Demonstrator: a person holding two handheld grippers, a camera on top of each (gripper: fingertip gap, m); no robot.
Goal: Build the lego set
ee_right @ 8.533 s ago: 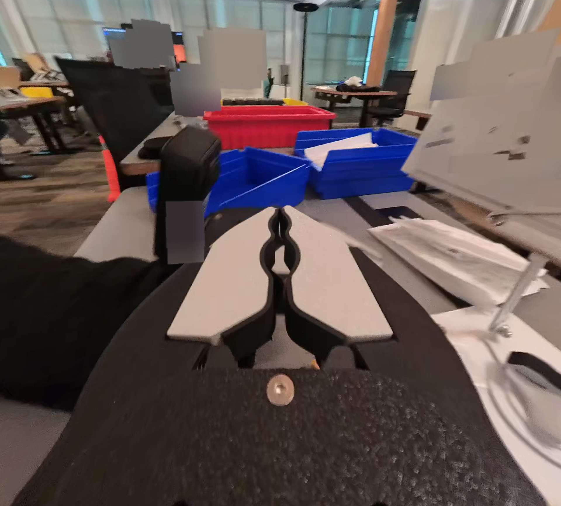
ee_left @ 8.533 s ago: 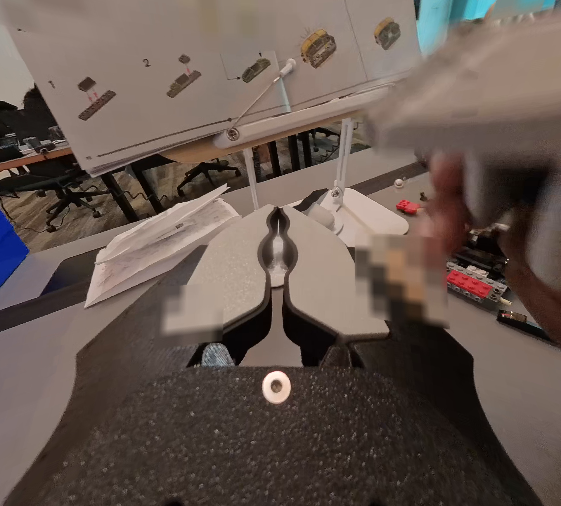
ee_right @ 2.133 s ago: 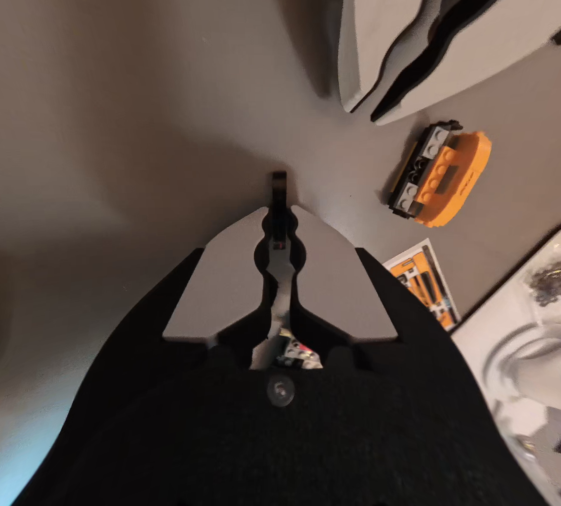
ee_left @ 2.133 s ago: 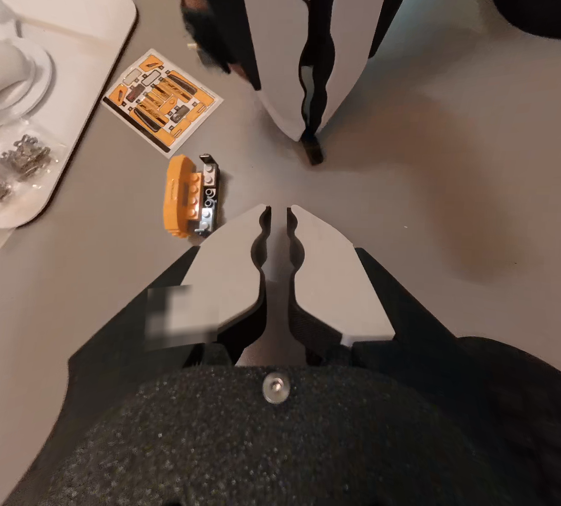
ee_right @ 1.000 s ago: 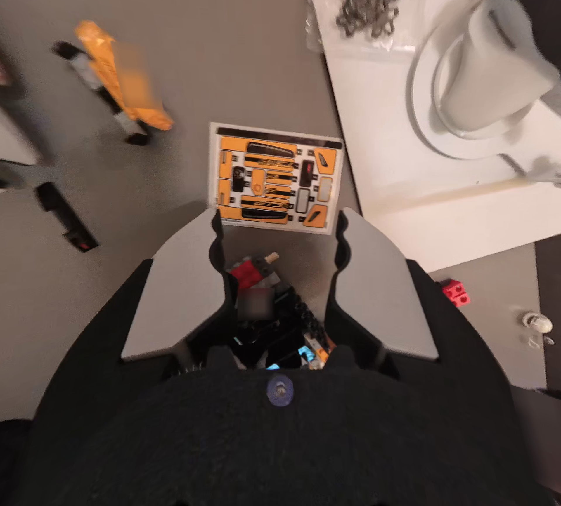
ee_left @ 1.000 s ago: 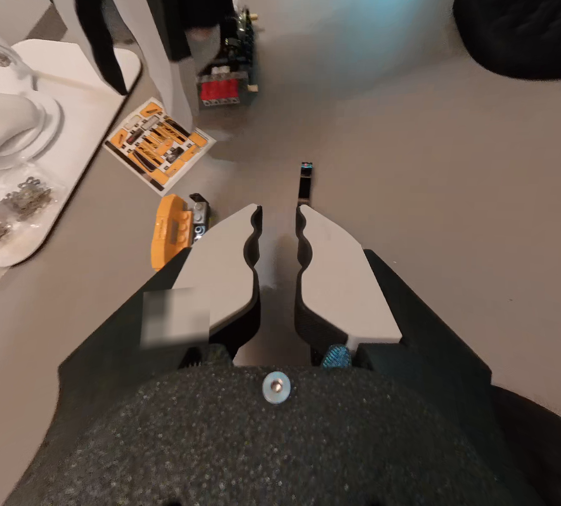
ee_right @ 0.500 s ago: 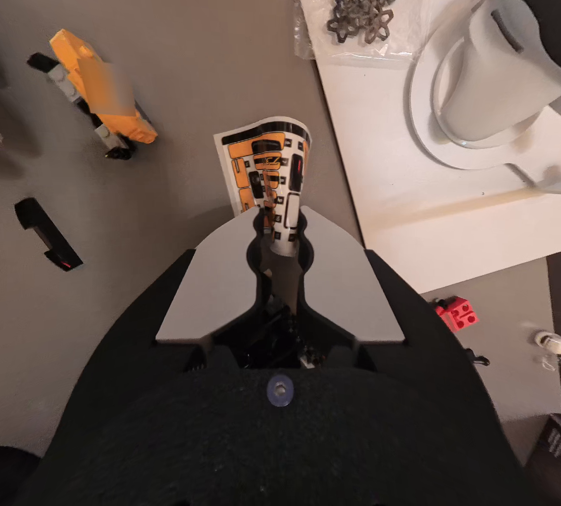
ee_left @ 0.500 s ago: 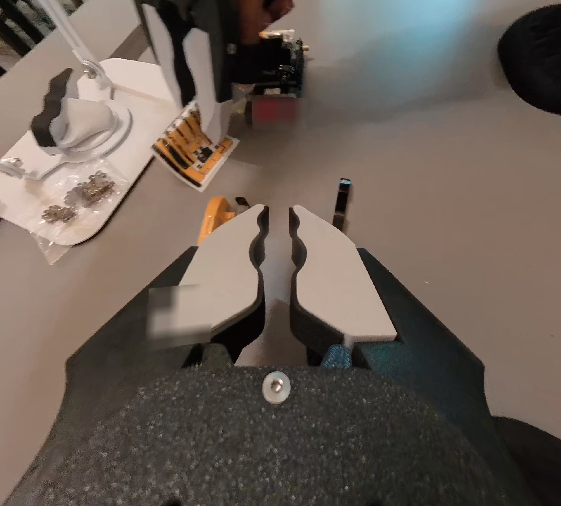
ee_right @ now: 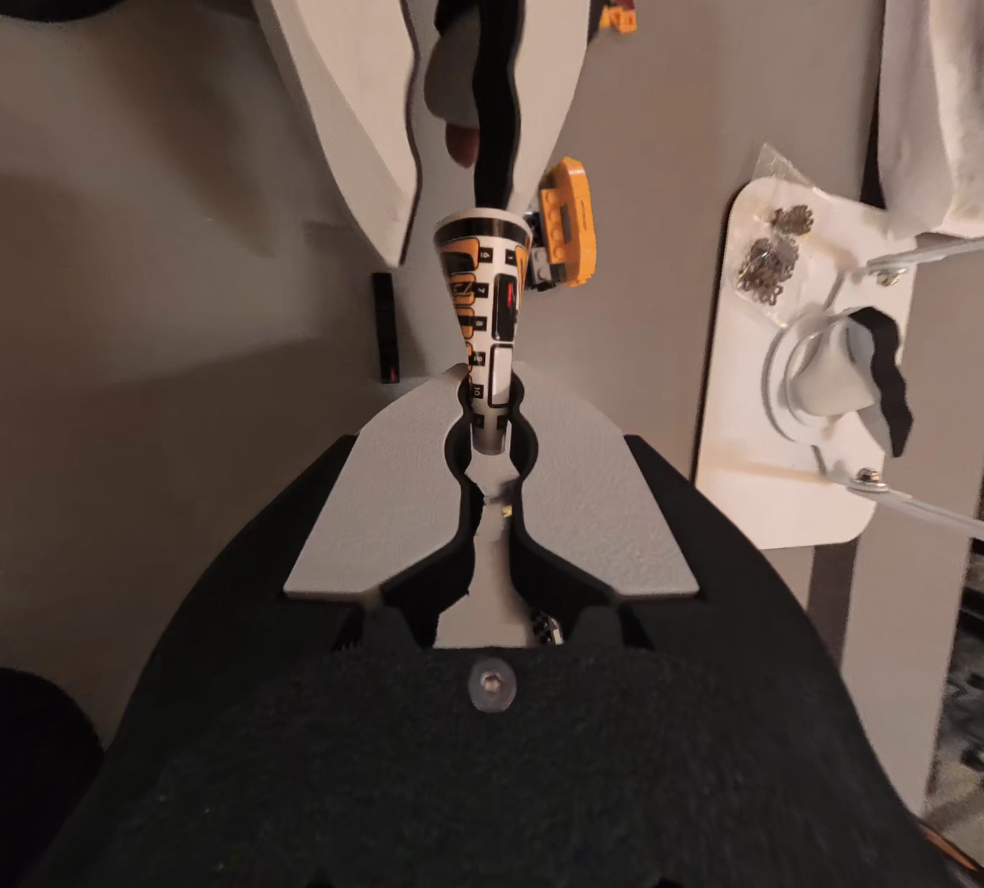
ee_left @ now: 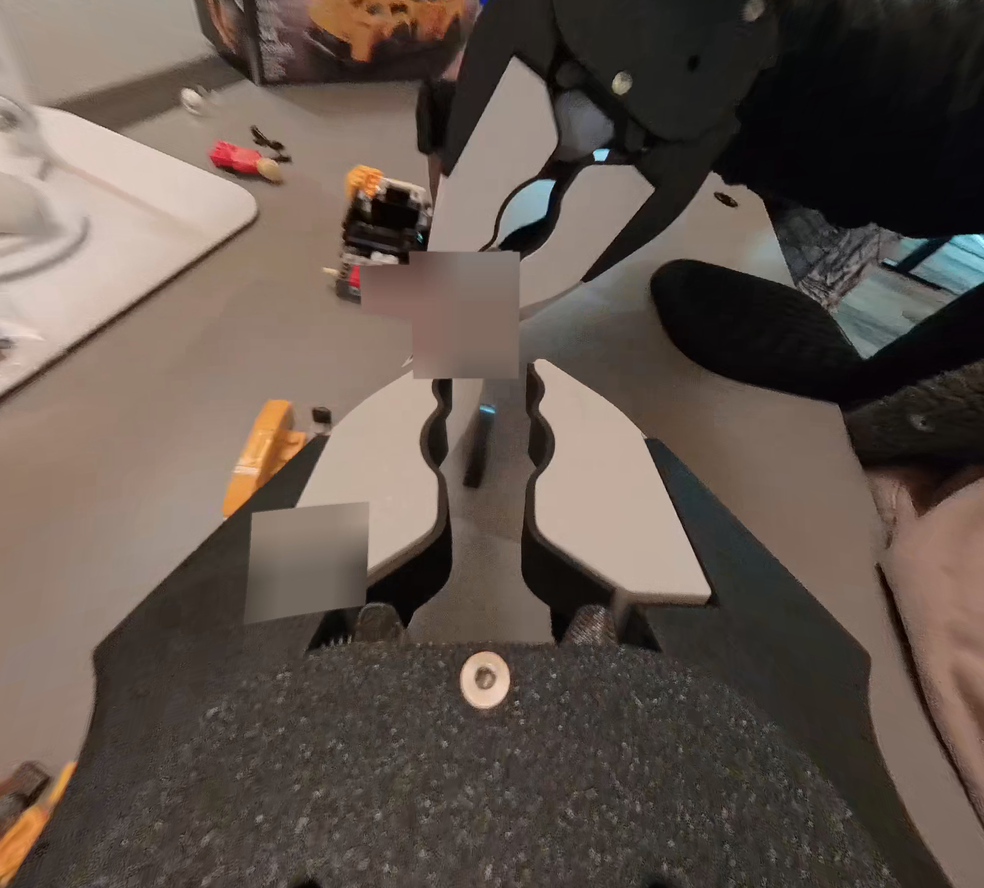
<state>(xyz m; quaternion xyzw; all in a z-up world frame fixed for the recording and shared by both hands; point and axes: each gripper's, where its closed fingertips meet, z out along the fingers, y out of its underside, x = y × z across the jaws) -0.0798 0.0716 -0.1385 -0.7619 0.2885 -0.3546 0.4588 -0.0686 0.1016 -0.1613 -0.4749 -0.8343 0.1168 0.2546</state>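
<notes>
The right gripper [ee_right: 490, 386] is closed on the sticker sheet [ee_right: 487, 319]. The sheet is curled into a cone, with its narrow end pinched between the right fingers [ee_right: 559, 442] near their tips. Its wide end extends forward, clear of the grey surface [ee_right: 160, 277].

The left gripper [ee_left: 487, 378] is partly open and holds nothing. A gap separates its fingers [ee_left: 383, 463]. In the right wrist view, its tips sit just beyond the wide end of the sheet; contact cannot be confirmed.

A black bar [ee_left: 479, 442] lies on the surface, seen through the gap between the left fingers. An orange piece [ee_left: 263, 452] lies just left of the left gripper. The partly built model [ee_left: 380, 229] stands farther away on the surface, beside the right gripper in that view. A red brick [ee_left: 234, 157] lies beyond it to the left, near the white tray [ee_left: 160, 202]. The set box [ee_left: 330, 26] stands at the far edge.
</notes>
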